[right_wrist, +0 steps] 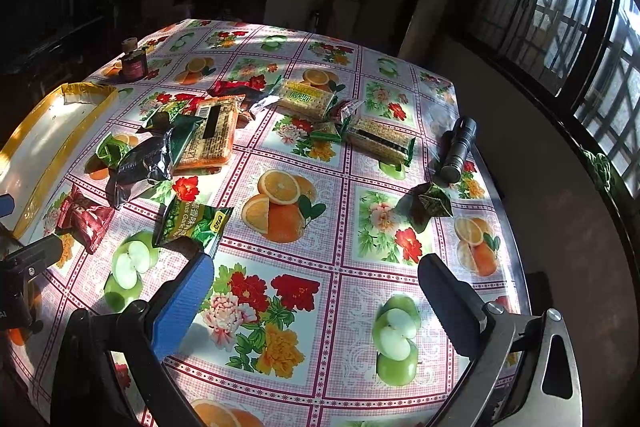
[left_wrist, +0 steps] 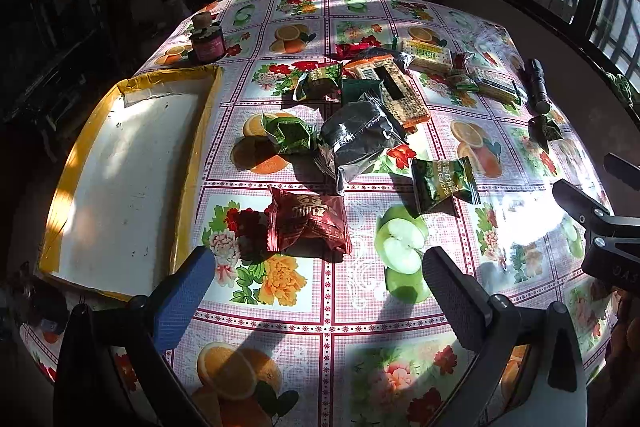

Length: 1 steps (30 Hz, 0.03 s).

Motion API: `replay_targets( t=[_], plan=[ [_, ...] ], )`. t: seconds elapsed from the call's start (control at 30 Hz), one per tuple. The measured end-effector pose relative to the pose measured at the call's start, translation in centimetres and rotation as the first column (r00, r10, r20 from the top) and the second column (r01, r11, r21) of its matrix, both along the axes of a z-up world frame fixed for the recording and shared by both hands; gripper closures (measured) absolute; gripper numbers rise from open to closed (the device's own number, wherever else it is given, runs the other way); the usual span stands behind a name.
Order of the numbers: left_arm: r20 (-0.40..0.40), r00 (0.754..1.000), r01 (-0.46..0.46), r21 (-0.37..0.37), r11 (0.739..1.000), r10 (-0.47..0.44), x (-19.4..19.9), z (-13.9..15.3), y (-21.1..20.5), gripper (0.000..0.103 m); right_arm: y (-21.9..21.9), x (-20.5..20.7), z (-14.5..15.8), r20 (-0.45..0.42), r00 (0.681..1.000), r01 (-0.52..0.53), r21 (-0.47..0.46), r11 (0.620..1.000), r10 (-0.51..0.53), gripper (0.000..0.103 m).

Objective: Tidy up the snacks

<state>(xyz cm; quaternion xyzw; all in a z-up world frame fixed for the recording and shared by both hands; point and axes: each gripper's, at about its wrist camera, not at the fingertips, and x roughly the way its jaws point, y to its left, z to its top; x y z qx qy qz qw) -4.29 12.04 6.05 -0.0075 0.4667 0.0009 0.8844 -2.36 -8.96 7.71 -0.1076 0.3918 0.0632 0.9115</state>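
Here, both grippers' fingers released over the sunlit fruit-print tablecloth (left_wrist: 328,307), window (right_wrist: 560,7) beside.

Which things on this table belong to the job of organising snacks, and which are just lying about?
Belonging to the job:
- red snack packet
- green pea packet
- dark foil packet
- orange cracker pack
- yellow-edged tray, nothing in it yet
- left tool and right tool, both open

Just lying about:
- black torch
- small jar
- fruit-print tablecloth
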Motion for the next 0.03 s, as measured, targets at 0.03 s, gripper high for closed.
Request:
replay_targets(
  t=[0.03],
  plan=[
    [-0.008, 1.000, 0.007, -0.005, 1.000, -0.007, -0.11, -0.27, 0.32, 0.000, -0.05, -0.13, -0.05, -0.003, 0.999, -0.039, 0.046, 0.998, 0.040, 0.001]
  ],
)
